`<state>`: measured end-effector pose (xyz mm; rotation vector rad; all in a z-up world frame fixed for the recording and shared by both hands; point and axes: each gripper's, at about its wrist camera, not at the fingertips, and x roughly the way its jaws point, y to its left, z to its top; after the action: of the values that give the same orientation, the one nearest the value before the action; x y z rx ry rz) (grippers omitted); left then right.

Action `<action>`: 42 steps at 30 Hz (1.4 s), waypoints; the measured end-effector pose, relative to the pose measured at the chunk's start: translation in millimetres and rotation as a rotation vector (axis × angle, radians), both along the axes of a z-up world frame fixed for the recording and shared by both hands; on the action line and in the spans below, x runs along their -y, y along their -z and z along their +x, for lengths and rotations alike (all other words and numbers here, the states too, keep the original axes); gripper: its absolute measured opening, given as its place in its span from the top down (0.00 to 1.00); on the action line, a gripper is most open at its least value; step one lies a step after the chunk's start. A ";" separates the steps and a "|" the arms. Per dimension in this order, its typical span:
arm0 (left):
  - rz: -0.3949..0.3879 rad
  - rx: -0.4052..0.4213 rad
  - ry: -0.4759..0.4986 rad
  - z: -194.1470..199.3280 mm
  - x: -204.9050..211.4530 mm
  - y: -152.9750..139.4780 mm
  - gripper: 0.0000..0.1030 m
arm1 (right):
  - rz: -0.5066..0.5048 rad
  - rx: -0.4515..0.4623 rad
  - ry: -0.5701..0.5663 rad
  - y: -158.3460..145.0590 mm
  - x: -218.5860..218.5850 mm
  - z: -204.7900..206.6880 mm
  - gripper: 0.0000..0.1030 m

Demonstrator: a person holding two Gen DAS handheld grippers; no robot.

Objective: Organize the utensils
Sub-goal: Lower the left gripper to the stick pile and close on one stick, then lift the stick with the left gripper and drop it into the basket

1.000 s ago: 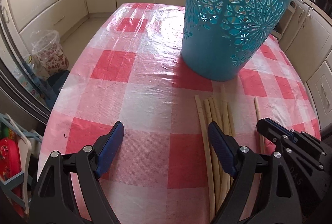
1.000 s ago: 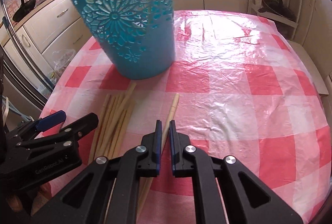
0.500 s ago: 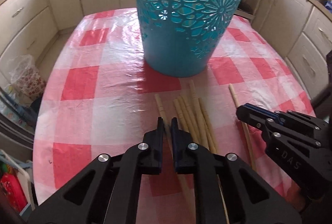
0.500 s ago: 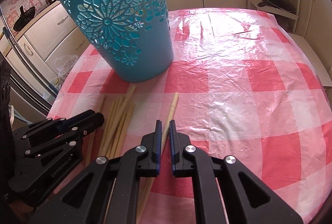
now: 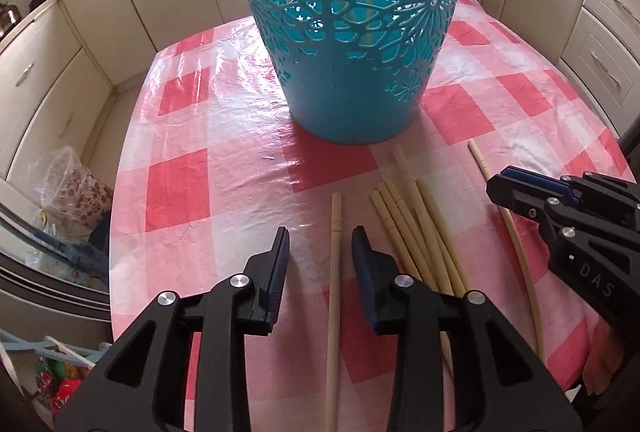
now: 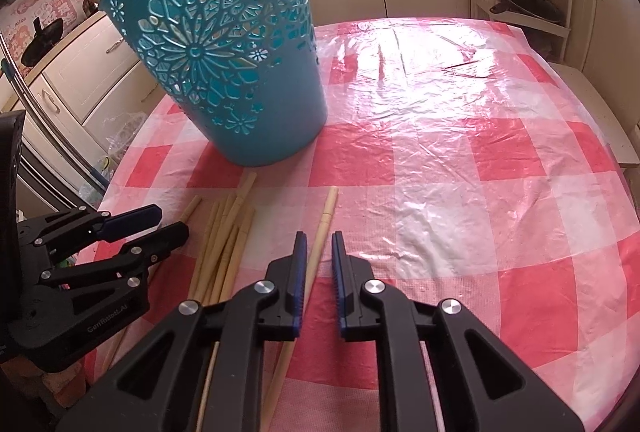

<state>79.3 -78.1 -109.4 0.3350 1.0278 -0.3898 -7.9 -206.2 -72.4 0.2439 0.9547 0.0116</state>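
Chopsticks lie flat on the checked tablecloth [image 6: 460, 192] just in front of both grippers, butt ends toward the teal basket [image 5: 352, 44], presumably so each can be lifted and dropped in. Nearest, the left gripper [image 5: 320, 264] is opening, its jaws partly apart astride a lone chopstick [image 5: 335, 272] without pressing it, while the right gripper [image 6: 319, 266] is also opening, a narrow gap straddling another single chopstick [image 6: 320, 236] that its pads do not seem to clamp. Between them lies the loose bundle [image 5: 416, 228], and beyond it the basket stands upright.
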 end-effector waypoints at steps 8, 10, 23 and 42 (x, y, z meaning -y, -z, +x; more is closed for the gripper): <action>-0.181 -0.062 0.012 -15.4 -15.7 -18.7 0.95 | 0.010 0.029 0.005 2.3 2.1 -0.3 0.86; -0.292 -0.071 0.025 -25.0 -29.4 -40.8 0.95 | 0.012 0.030 0.007 2.1 2.4 -0.1 0.86; -0.734 0.317 0.025 -2.8 -34.5 -241.9 0.95 | 0.007 0.040 0.001 2.4 -1.7 -0.6 0.79; -0.684 0.527 -0.308 95.8 7.4 -186.6 0.95 | 0.085 0.051 -0.004 3.4 18.7 -2.6 0.75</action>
<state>175.1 -85.5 77.1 -0.3251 0.3755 -0.3260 -10.4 -224.9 -75.8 0.3188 0.9051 0.0621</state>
